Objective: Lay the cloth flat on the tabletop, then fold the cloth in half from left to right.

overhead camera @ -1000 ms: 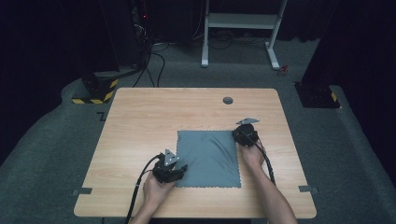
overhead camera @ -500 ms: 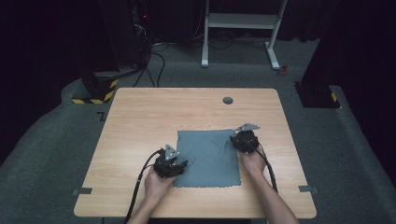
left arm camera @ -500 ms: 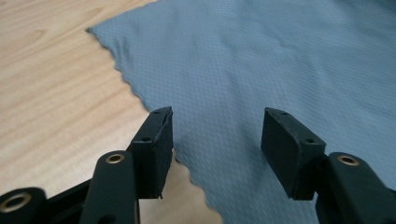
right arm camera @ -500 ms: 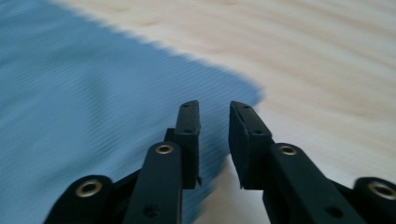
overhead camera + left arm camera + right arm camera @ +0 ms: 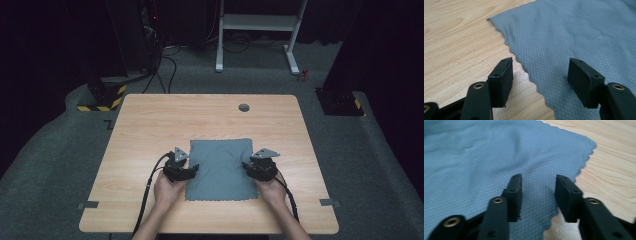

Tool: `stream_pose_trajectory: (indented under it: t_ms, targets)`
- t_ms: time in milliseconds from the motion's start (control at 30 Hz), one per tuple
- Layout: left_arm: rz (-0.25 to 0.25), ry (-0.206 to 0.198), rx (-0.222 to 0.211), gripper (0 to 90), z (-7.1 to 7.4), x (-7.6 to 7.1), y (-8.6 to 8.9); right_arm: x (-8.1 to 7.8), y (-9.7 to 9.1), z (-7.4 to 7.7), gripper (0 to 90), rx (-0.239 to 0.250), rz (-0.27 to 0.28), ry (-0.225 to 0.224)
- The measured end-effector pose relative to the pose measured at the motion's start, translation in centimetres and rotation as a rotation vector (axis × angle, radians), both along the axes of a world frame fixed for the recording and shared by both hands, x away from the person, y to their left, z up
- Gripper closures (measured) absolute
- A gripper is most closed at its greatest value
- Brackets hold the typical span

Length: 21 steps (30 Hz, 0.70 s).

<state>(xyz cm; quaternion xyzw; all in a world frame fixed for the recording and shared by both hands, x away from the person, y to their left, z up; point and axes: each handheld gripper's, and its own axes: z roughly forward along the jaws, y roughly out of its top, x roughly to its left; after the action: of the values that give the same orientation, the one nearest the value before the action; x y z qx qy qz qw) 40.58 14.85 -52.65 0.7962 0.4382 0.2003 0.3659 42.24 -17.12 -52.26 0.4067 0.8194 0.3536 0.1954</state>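
Observation:
A grey-blue cloth (image 5: 220, 167) lies flat on the wooden table (image 5: 150, 125). My left gripper (image 5: 192, 167) sits at the cloth's left edge. In the left gripper view its jaws (image 5: 541, 62) straddle the scalloped hem, one over wood and one over cloth (image 5: 574, 32), and press on nothing. My right gripper (image 5: 246, 166) is at the cloth's right edge. Its jaws (image 5: 539, 177) stand apart over the cloth (image 5: 474, 157) just inside the hem, also gripping nothing. Both pairs of jaws have just been opening.
A small round dark grommet (image 5: 244, 107) sits in the tabletop near the far edge. Tape tabs (image 5: 88, 205) mark the near corners. Cables trail back from both grippers along the person's forearms. A white desk frame (image 5: 260, 30) stands on the floor beyond the table.
The right gripper has slid from the cloth's far right corner back along the right edge toward the person, and its jaws have opened. The left gripper has shifted slightly forward along the left edge.

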Motion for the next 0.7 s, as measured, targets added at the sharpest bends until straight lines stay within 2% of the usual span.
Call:
stream_pose_trajectory:
  t_ms: [33,100,167,267,400,533,600,700]
  targets:
    - [-0.003,-0.001,-0.001,37.8,0.0,0.0,0.0,0.1,-0.1,0.0,55.6,-0.001,0.003,-0.002]
    - [-0.002,0.004,-0.013,39.0,0.0,0.1,0.2,0.1,0.0,0.2,55.9,-0.006,-0.009,0.024]
    - [0.013,0.017,-0.039,39.8,0.1,0.4,0.5,0.0,0.1,0.5,54.8,0.003,-0.005,0.033]
    - [0.022,0.045,-0.035,40.4,0.3,1.0,0.8,-0.7,0.7,0.9,55.0,0.036,0.027,0.027]
    - [0.020,0.087,-0.022,39.8,0.8,2.2,0.8,-1.9,1.9,1.2,59.1,0.024,0.083,0.009]
    - [0.026,0.093,-0.011,39.9,1.0,3.3,1.0,-3.0,2.9,1.7,61.4,0.043,0.132,-0.004]
    - [0.038,0.086,-0.016,40.9,1.0,3.9,1.1,-3.5,3.4,1.9,62.0,0.046,0.160,-0.024]
    - [0.056,0.095,-0.025,41.2,1.0,4.9,1.3,-4.2,4.2,2.0,63.0,0.061,0.187,-0.024]
